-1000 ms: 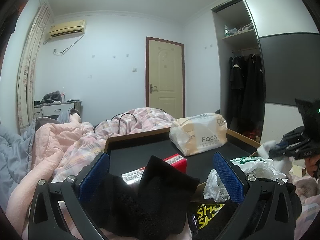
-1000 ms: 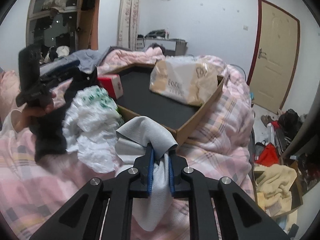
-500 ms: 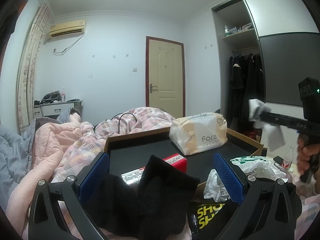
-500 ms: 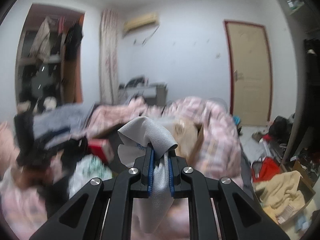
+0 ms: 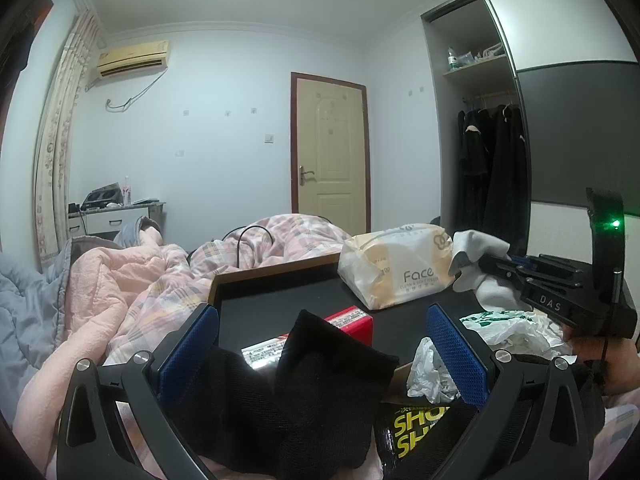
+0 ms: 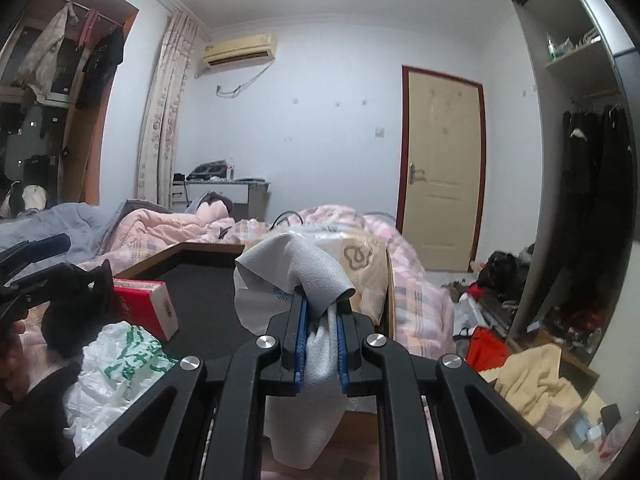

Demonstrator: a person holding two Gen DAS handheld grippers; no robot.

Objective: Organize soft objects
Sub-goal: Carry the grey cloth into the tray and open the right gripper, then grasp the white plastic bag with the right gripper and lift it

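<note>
- Here the shallow black tray point(image 6: 208, 280) lies on the bed, ahead and left of the right gripper point(image 6: 322, 320)
- That gripper pinches a grey cloth point(image 6: 292, 268), hanging near the tray's right edge
- The left gripper point(image 5: 320, 344) stands spread around a black sock point(image 5: 328, 364), nearer the tray

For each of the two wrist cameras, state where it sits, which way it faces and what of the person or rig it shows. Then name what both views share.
Left wrist: sits behind the open left gripper, low over the bed, facing the door; shows its blue pads and a black cloth between them, plus the right gripper.
Right wrist: sits behind the right gripper, shut on a grey cloth, facing the same door.
Shared: the tray, the tissue pack, the red box.
</note>
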